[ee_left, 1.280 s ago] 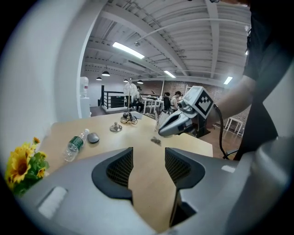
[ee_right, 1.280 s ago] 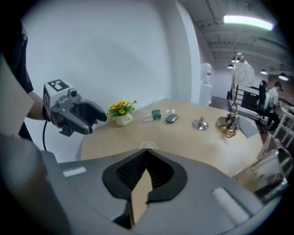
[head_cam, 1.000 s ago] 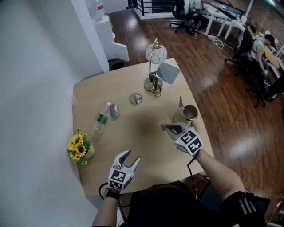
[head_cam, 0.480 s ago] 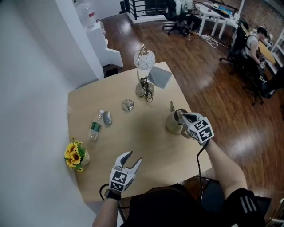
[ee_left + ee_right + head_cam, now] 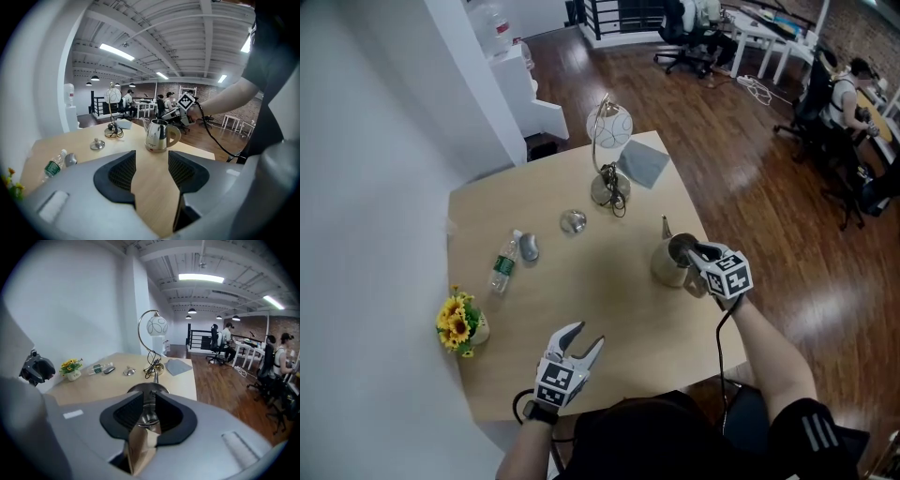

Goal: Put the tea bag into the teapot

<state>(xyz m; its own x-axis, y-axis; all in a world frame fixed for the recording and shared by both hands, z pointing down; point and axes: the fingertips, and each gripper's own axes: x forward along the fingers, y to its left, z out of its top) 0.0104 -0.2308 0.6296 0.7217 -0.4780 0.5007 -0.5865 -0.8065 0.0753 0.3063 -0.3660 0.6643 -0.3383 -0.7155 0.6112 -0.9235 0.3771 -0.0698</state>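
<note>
The steel teapot (image 5: 668, 266) stands lidless near the table's right edge, and shows in the left gripper view as the teapot (image 5: 157, 136) too. My right gripper (image 5: 694, 251) hovers right over its open mouth (image 5: 149, 391). Its jaws are opening, and the brown paper tea bag (image 5: 138, 446) hangs loosely low between them, above the opening. The right gripper (image 5: 149, 411) points down into the pot. My left gripper (image 5: 583, 336) rests open near the front edge with nothing in it; between the jaws of the left gripper (image 5: 151, 168) only bare tabletop shows.
The pot's lid (image 5: 573, 222) lies mid-table. A globe lamp (image 5: 607, 155) and a grey cloth (image 5: 641, 163) sit at the far side. A water bottle (image 5: 502, 267), a mouse (image 5: 529, 247) and a sunflower pot (image 5: 459, 321) line the left. The table edge (image 5: 712, 314) runs close beside the teapot.
My right gripper carried the tea bag from the middle of the table to above the teapot's mouth, and its jaws have spread apart. The left gripper stayed put.
</note>
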